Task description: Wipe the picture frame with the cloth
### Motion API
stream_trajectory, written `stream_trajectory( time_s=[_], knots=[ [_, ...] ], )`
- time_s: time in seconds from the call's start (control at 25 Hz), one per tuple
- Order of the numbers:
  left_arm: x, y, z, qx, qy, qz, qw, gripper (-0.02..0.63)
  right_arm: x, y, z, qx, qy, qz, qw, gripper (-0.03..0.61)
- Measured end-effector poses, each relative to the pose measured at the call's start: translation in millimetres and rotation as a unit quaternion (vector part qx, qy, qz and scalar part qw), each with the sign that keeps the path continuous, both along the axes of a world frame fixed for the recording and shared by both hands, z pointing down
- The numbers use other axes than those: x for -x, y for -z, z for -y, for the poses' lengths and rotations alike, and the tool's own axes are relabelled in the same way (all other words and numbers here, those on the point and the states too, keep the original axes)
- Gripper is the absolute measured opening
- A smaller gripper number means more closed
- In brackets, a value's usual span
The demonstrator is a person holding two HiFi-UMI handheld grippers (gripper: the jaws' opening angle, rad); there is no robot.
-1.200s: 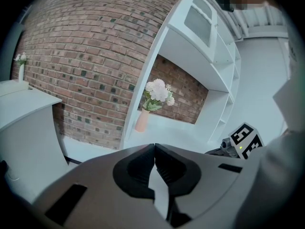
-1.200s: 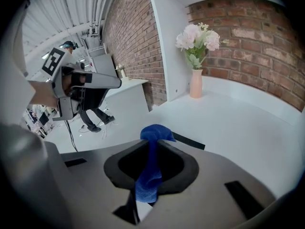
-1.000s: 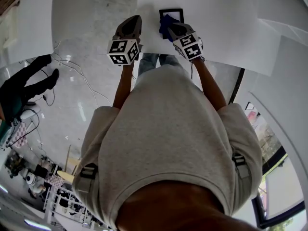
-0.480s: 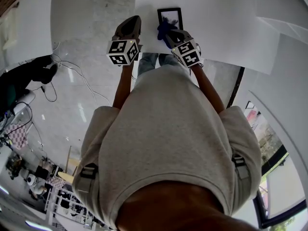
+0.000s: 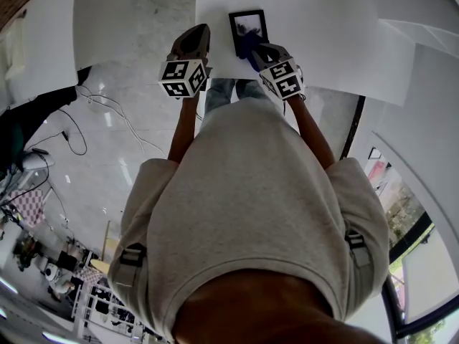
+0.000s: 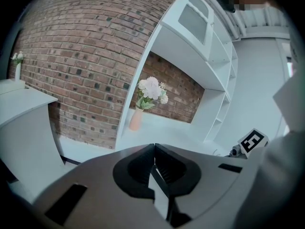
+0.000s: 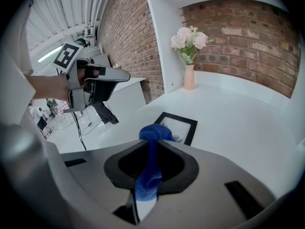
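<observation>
A black picture frame [image 5: 248, 24] with a pale print lies flat on the white table [image 5: 330, 34]; the right gripper view shows the frame [image 7: 183, 124] just beyond the jaws. My right gripper [image 5: 257, 51] is shut on a blue cloth [image 7: 152, 149], which bunches past the jaw tips over the frame's near edge; the cloth [image 5: 249, 46] covers the frame's lower part in the head view. My left gripper [image 5: 196, 38] hovers at the table's left edge, left of the frame, shut with nothing between its jaws [image 6: 153, 152].
A pink vase of pale flowers [image 7: 189, 66] stands at the back of the table against a brick wall [image 7: 248, 37]. White shelving [image 6: 209, 75] rises beside it. Cables [image 5: 107, 113] trail across the shiny floor on the left. Another white surface [image 5: 43, 34] lies far left.
The right gripper with the cloth has slid toward the frame's near end, uncovering more of the print. The left gripper has stayed put.
</observation>
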State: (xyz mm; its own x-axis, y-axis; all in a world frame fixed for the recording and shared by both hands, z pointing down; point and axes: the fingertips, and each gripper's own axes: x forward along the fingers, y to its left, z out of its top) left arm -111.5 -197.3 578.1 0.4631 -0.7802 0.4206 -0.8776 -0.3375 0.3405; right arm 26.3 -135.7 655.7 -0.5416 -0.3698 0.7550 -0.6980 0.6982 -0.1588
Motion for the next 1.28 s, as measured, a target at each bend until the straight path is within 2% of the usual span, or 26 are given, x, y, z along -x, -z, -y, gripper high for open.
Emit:
stream_trajectory(
  time_s=[0.72,1.08,1.28],
  knots=[
    [-10.2,6.8,-1.5,-0.007,-0.004,0.003,1.0000,0.015,-68.5,-0.3,26.2,-0.019,-0.070,-0.020,0.997,0.066],
    [-8.5,22.5,-1.2,-0.020,0.001,0.008,0.9998,0.015,-54.1,17.2,29.1,-0.038,-0.069,0.004,0.997,0.066],
    [-5.2,32.8,3.9,-0.033,0.003,0.012,0.9994,0.015,-37.0,35.3,40.3,-0.068,-0.065,0.029,0.995,0.066]
  ],
)
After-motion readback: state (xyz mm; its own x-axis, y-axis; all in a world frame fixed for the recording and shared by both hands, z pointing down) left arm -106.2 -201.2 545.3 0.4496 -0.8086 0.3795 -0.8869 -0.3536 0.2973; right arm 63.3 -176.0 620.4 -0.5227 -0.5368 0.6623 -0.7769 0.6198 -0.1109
